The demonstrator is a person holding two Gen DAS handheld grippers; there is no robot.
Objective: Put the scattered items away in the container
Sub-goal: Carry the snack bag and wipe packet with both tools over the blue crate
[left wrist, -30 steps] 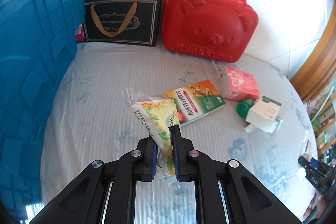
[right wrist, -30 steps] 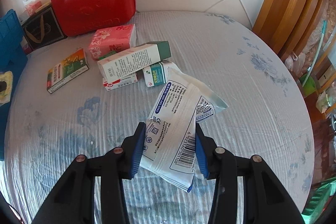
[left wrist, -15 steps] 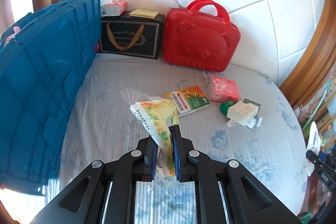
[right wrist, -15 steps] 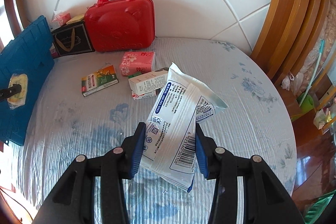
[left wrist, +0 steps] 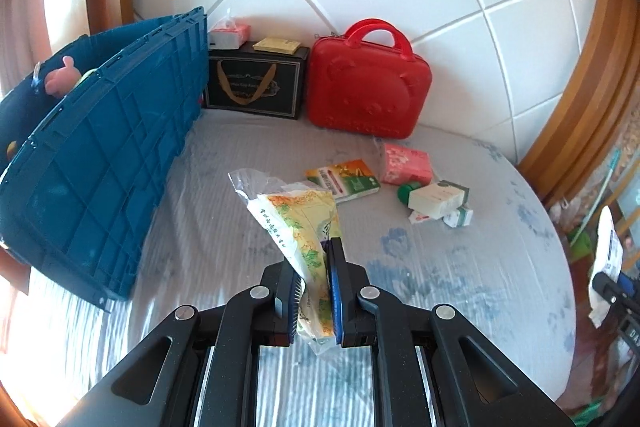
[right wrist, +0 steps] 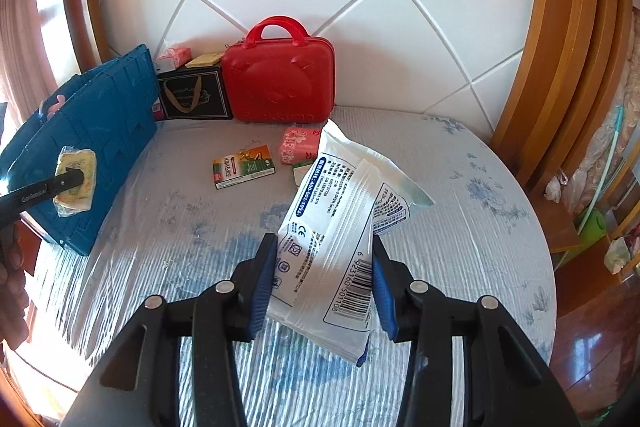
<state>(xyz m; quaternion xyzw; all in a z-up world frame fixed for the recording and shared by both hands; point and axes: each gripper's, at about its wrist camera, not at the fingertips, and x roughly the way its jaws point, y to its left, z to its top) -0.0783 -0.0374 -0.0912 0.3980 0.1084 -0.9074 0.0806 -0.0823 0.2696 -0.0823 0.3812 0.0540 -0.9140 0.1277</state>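
Observation:
My left gripper [left wrist: 312,259] is shut on a yellow-green snack packet [left wrist: 300,223] and holds it above the bed, right of the blue crate [left wrist: 104,155]. The packet also shows in the right wrist view [right wrist: 76,179], in front of the crate [right wrist: 100,131]. My right gripper [right wrist: 324,255] is shut on a white plastic pack with a barcode [right wrist: 340,227], held above the bed. On the bed lie a green-orange box [left wrist: 344,179], a pink tissue pack [left wrist: 406,163] and white medicine boxes [left wrist: 438,197].
A red bear case [left wrist: 368,87] and a black gift box [left wrist: 256,83] stand against the white padded headboard. The crate holds a pink toy [left wrist: 60,77]. A wooden frame [right wrist: 560,67] borders the bed on the right, with floor clutter beyond.
Both grippers have risen and drawn back from the bed with their packs. More of the crate's rim and inside shows now.

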